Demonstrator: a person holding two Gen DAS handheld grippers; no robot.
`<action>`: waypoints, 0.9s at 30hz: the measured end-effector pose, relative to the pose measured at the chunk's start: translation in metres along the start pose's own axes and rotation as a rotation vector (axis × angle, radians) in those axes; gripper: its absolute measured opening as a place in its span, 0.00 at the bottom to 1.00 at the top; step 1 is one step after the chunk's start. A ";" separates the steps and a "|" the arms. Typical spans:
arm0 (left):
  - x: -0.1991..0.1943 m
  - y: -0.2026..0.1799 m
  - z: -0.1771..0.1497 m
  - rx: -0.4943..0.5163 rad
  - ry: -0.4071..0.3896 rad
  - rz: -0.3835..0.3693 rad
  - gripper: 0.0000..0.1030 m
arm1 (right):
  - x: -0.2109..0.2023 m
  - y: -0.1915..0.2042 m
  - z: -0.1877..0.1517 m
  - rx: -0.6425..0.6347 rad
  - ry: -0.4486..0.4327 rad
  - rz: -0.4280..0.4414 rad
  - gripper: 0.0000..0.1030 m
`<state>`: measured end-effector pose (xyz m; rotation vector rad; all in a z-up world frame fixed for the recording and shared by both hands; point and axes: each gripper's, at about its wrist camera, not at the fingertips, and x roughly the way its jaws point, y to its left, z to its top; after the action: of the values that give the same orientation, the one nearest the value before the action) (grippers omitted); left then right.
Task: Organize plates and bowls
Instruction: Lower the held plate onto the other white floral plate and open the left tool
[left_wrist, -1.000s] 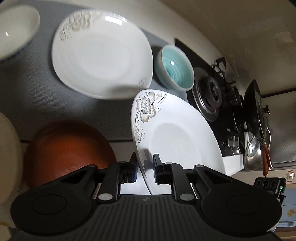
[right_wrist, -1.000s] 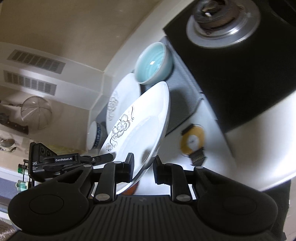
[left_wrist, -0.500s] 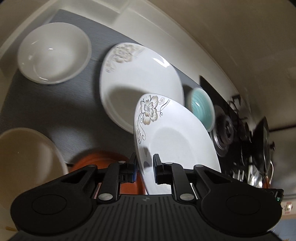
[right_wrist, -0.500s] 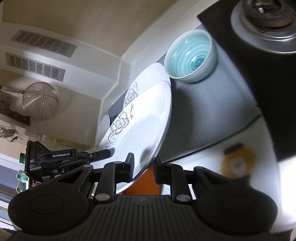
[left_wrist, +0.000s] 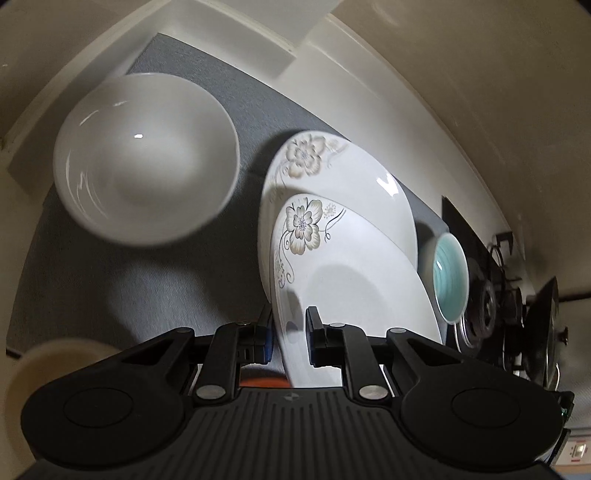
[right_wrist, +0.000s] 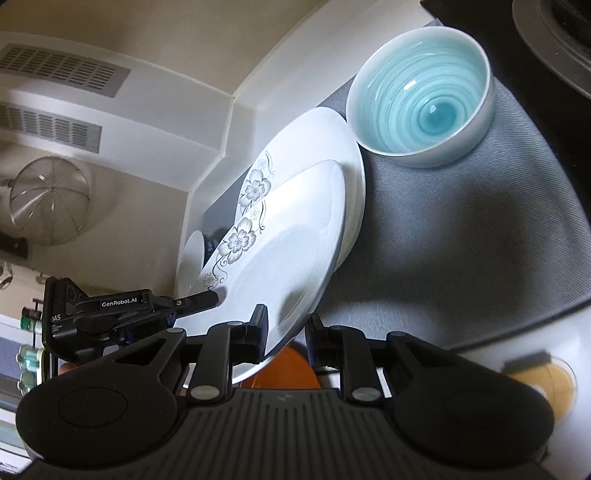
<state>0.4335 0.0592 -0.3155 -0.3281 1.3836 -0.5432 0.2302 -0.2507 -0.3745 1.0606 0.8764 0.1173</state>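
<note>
Both the left gripper (left_wrist: 289, 334) and right gripper (right_wrist: 286, 328) clamp opposite rims of the white flower-printed ceramic plate (left_wrist: 347, 288), holding it tilted just ahead over the matching flowered plate (left_wrist: 332, 184) on the grey mat (left_wrist: 155, 288), probably so it stacks squarely.

The left gripper (left_wrist: 289, 334) has its fingers closed on the near rim of the flowered plate (left_wrist: 343, 280), one either side. The right gripper (right_wrist: 286, 326) clamps the same plate's opposite rim, fingers straddling its edge.
</note>
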 end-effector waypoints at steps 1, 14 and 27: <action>0.002 0.001 0.003 -0.006 -0.002 0.003 0.16 | 0.003 -0.001 0.002 0.002 0.000 -0.001 0.22; 0.021 -0.005 0.024 0.012 -0.018 0.025 0.16 | 0.024 -0.013 0.033 -0.019 -0.030 -0.042 0.20; 0.027 0.028 0.019 -0.195 0.058 -0.110 0.17 | 0.027 -0.012 0.032 0.019 -0.143 -0.141 0.14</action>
<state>0.4599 0.0662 -0.3498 -0.5524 1.4845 -0.5126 0.2658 -0.2665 -0.3932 1.0082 0.8209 -0.0846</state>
